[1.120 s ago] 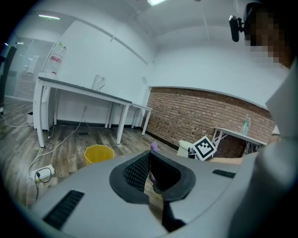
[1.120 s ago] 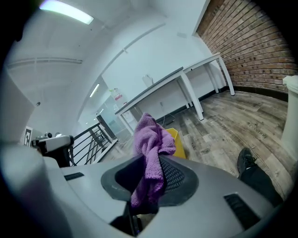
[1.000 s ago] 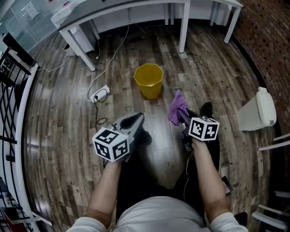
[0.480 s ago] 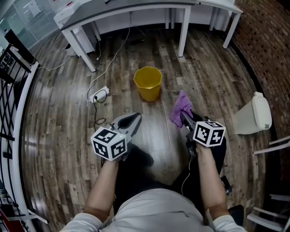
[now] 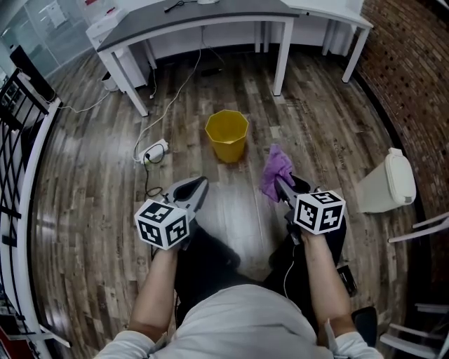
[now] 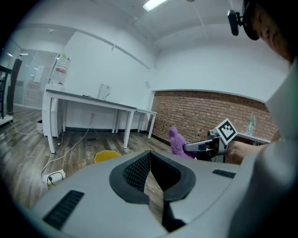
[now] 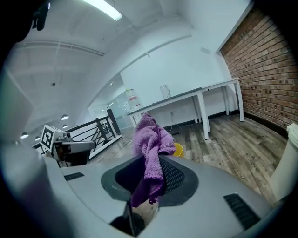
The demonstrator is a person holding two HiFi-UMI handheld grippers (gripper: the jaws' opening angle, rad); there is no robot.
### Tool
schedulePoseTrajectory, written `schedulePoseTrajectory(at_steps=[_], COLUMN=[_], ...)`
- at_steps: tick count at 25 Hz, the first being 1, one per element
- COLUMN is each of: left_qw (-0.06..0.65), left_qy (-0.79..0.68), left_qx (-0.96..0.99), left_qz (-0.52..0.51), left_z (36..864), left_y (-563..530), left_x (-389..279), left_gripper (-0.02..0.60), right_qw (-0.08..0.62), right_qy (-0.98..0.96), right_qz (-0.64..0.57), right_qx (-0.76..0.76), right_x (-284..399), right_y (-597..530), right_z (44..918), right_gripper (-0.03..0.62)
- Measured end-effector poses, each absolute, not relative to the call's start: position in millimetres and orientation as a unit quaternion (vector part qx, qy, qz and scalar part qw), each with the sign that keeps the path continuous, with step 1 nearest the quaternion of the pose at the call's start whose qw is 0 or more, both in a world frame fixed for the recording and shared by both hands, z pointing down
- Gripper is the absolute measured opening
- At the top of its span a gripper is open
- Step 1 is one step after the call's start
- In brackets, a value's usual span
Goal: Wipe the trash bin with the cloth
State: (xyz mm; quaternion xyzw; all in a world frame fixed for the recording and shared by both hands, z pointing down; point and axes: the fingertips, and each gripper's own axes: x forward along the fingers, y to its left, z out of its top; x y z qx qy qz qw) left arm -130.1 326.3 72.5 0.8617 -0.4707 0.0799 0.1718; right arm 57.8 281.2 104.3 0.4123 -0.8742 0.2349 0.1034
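Office-type room: long white desks (image 5: 231, 12), brick wall (image 5: 414, 56), wood-plank floor (image 5: 91, 182), power strip (image 5: 156, 149) w/ cables

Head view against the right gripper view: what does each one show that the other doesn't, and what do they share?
Only the head view shows the power strip on the floor and the person's forearms. Only the right gripper view shows the ceiling light and, close up, the right gripper with its jaws shut on the purple cloth. Both show the purple cloth, the yellow trash bin, the table and the left gripper.
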Motion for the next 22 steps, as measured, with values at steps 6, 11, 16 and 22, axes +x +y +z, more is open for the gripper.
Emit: schedulePoseTrajectory(at_steps=[6, 11, 16, 22], left_qw=[0.163, 0.153, 0.142, 0.136], left_qy=[-0.475, -0.476, -0.480, -0.479], left_qx=[0.861, 0.863, 0.862, 0.865], left_qz=[0.082, 0.080, 0.075, 0.071], left_z=[65.7, 54.5, 41.6, 30.2], left_y=[333.4, 341.6, 348.9, 355.4], left_x=[-129.8, -127.7, -128.0, -119.6], left_gripper=[0.005, 0.005, 0.005, 0.005], right_qw=[0.100, 0.095, 0.095, 0.078], right_qy=[-0.875, -0.877, -0.884, -0.888], right_qz=[0.223, 0.204, 0.173, 0.164], right_qx=[0.418, 0.424, 0.424, 0.423], right_x=[67.1, 69.4, 60.1, 58.6], right_y=[292.5, 303.0, 314.3, 325.0], right_z=[95.4, 79.8, 66.0, 58.4], right_gripper=[0.089, 0.089, 0.089, 0.089])
